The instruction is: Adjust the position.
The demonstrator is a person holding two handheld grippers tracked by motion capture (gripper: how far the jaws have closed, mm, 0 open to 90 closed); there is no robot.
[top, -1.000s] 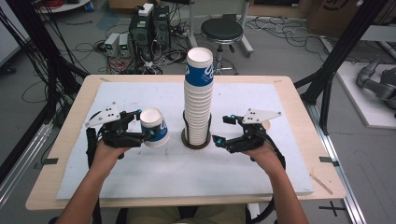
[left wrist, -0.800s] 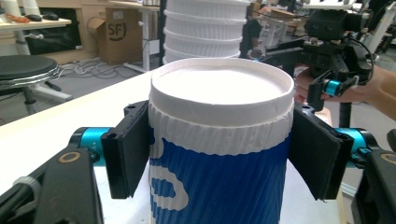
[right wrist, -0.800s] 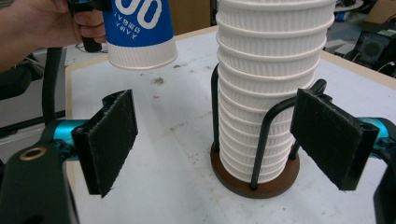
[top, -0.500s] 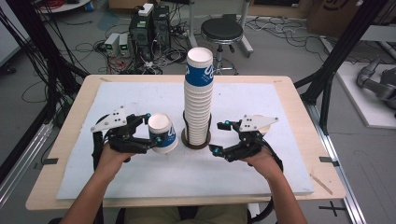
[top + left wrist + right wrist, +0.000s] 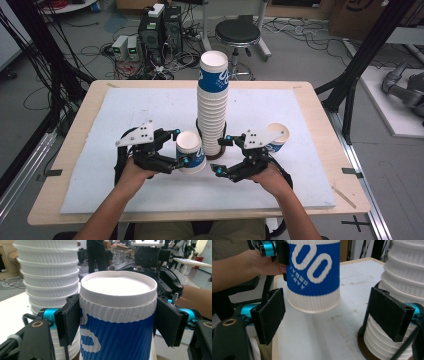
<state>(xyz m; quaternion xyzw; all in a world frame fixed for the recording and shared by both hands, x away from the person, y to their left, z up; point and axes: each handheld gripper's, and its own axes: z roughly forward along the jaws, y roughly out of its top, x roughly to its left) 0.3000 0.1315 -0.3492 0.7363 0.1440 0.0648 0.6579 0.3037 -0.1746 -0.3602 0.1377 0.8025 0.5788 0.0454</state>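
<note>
While the tall stack of cups stands in its dark ring at the middle of the white board, the left gripper sits just left of that stack, its pads clamped on a single blue-and-white cup just below the rim. That cup hangs upright and clear of the board, close beside the stack's lower part without touching it, as the right gripper view shows. Right of the stack's base, the right gripper has its jaws wide apart with nothing between them, pointing toward the held cup. Farther right of the stack, another cup rests behind that gripper's grey plate.

The main risk, as I judge it, is a knock: the stack is high and narrow, and either gripper or the carried cup brushing it could topple it. Squeezing too hard could also dent the held cup's thin wall, and a clumsy handover between grippers could drop it.
</note>
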